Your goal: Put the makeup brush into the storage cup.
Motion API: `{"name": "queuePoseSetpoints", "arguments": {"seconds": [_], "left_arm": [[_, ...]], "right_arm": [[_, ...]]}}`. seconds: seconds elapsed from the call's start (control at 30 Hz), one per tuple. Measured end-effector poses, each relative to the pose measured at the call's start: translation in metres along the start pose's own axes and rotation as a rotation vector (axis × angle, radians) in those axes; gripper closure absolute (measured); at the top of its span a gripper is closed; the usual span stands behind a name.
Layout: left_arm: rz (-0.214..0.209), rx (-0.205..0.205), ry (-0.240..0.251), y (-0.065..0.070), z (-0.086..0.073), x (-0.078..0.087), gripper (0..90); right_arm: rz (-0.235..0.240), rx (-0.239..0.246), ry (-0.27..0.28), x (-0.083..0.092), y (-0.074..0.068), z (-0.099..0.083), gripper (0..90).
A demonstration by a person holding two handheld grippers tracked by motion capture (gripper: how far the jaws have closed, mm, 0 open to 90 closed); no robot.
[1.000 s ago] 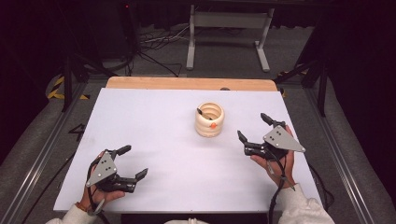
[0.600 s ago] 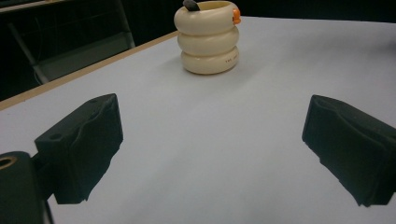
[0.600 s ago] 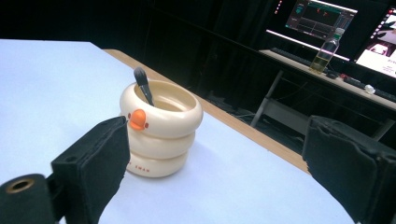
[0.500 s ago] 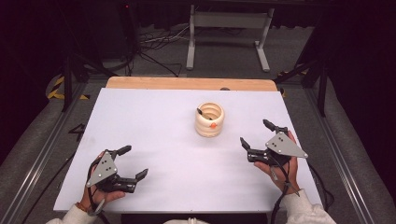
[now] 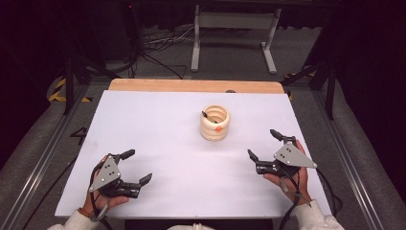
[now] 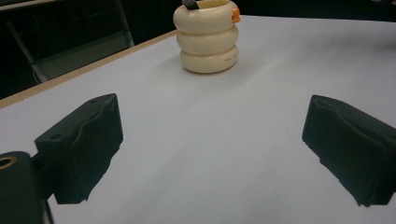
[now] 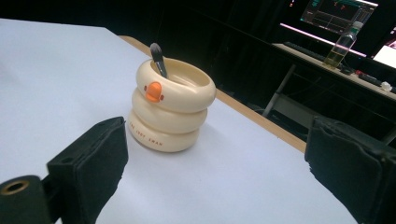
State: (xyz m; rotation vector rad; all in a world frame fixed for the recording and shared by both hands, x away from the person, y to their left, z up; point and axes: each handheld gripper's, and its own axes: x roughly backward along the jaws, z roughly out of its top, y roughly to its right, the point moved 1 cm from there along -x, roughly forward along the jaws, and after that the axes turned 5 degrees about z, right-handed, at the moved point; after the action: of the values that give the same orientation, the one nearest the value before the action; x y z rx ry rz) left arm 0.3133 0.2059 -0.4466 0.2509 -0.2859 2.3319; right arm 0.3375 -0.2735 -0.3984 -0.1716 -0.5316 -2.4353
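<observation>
Looking down, we see a cream ringed holder point(image 5: 214, 122) upright on the white table point(image 5: 158, 124), toward its far edge, a dark brush point(image 5: 208, 115) standing inside. Our left gripper point(image 5: 135, 166) rests well apart, near and left of the holder, jaws spread wide, empty. Our right gripper point(image 5: 266, 146) sits near and right of it, jaws likewise wide, gripping nothing.

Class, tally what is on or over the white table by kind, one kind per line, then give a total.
Cream ringed holder: 1
Dark-tipped tool standing in the holder: 1
Grippers, left gripper and right gripper: 2
Total: 4
</observation>
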Motion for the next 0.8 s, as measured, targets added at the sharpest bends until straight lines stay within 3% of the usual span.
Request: {"name": "queuePoseSetpoints", "arguments": {"seconds": [0.53,0.8], "left_arm": [[-0.004,-0.012,0.0,0.0,0.0,0.002,6.0],[-0.006,-0.004,0.003,0.0,0.0,0.001,6.1]], "right_arm": [[0.011,0.005,-0.032,0.012,-0.004,-0.02,6.2],[0.005,-0.028,-0.054,0.021,-0.001,-0.033,5.6]]}}
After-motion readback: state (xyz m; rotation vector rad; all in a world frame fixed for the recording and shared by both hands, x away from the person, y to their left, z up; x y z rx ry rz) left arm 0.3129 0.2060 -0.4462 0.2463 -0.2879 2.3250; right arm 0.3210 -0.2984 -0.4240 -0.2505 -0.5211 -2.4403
